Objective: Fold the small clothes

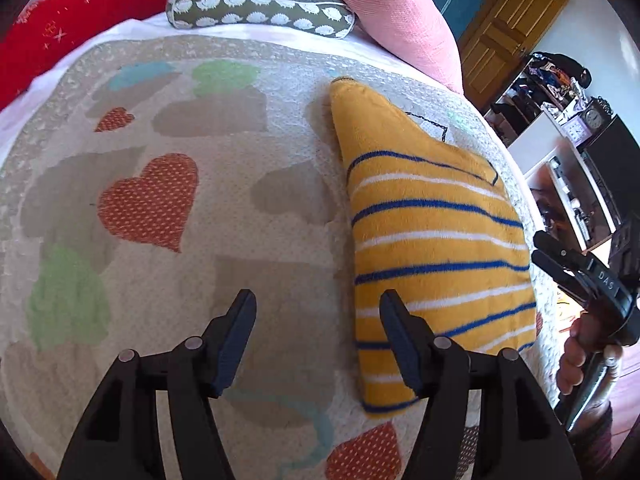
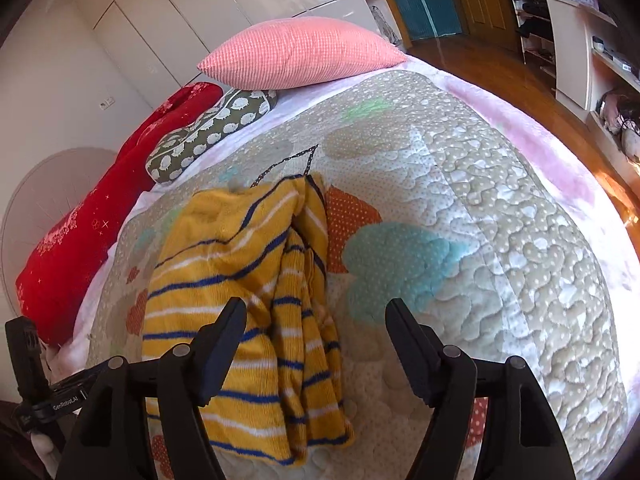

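A small yellow garment (image 1: 432, 248) with blue and white stripes lies folded in a narrow shape on the quilted bedspread (image 1: 192, 280). In the right wrist view the garment (image 2: 240, 280) shows layered folds along its right edge. My left gripper (image 1: 318, 312) is open and empty, above the quilt just left of the garment, its right finger over the garment's edge. My right gripper (image 2: 312, 320) is open and empty above the garment's near right edge. It also shows in the left wrist view (image 1: 560, 264), held by a hand at the bed's right side.
A pink pillow (image 2: 300, 52), a green patterned cushion (image 2: 208, 136) and a red blanket (image 2: 100, 220) lie at the head of the bed. White wardrobes stand behind. A wooden door (image 1: 500, 28) and cluttered shelves (image 1: 560, 120) are beyond the bed's right edge.
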Available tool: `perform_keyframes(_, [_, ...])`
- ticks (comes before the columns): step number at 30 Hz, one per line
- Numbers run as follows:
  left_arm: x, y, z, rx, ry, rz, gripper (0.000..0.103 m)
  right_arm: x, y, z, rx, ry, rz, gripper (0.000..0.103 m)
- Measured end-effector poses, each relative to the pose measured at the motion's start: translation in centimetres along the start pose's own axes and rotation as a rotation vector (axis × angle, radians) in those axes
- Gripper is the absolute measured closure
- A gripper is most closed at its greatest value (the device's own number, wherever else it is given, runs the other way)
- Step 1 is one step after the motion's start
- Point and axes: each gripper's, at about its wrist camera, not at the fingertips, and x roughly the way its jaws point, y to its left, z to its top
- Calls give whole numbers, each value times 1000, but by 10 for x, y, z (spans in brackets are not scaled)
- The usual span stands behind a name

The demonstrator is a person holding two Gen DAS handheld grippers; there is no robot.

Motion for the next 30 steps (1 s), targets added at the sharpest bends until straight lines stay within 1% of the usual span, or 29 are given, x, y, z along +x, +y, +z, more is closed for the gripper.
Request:
perform_keyframes(1, [7,0,6,-9,12,-27,38,8,-3,6,11,8,10,27])
perform_keyframes(3, [21,-1,20,-19,8,-75,35,24,-8,15,46,25,42,26])
perform_keyframes(4, [28,-2,27,-18,10,-96,31,34,-11,19,64,40,70,26])
perform_keyframes(6, [41,-4,42,-20,20,-171,26,53,-15,26,99,77,120,26])
perform_keyframes(7, [48,-5,49,-23,32,-194,23,63,-16,28,116,96,143,26])
perform_keyframes(8, [55,-5,54,-38,42,-216,22,73,-18,30,133,113,164,26])
perform_keyframes(10, [66,-9,59,-67,75,-279,22,86,-18,31,159,123,193,26])
perform_keyframes(11, [70,-13,59,-67,97,-293,27,90,-16,33,160,127,204,26])
perform_keyframes(12, [71,-19,58,-54,108,-311,38,93,-13,34,156,134,216,40])
perform_keyframes(13, [69,-23,56,-42,107,-305,49,97,-9,34,166,155,248,53])
perform_keyframes(14, [64,-27,55,-33,90,-285,56,97,-3,34,180,168,254,61])
perform_keyframes(15, [58,-27,55,-33,80,-287,61,94,4,34,168,158,234,66])
perform_keyframes(16, [53,-25,56,-40,75,-294,65,91,12,35,150,157,227,68])
perform_keyframes(17, [45,-23,57,-49,67,-301,67,86,19,35,144,153,231,70])
perform_keyframes(19, [27,-19,58,-50,40,-289,69,75,31,38,141,140,267,72])
perform_keyframes(21, [8,-15,60,-39,7,-258,69,65,48,40,135,129,309,72])
perform_keyframes(23, [-9,-7,64,-37,-28,-226,69,59,68,41,104,120,332,72])
perform_keyframes(25, [-22,6,68,-52,-56,-196,69,59,87,40,70,119,341,72])
perform_keyframes(27, [-28,19,70,-79,-64,-149,69,68,100,38,71,135,359,72])
perform_keyframes(29, [-26,35,69,-116,-48,-88,68,81,106,33,84,149,344,71])
perform_keyframes(30, [-22,43,67,-124,-37,-46,68,89,108,30,86,147,307,66])
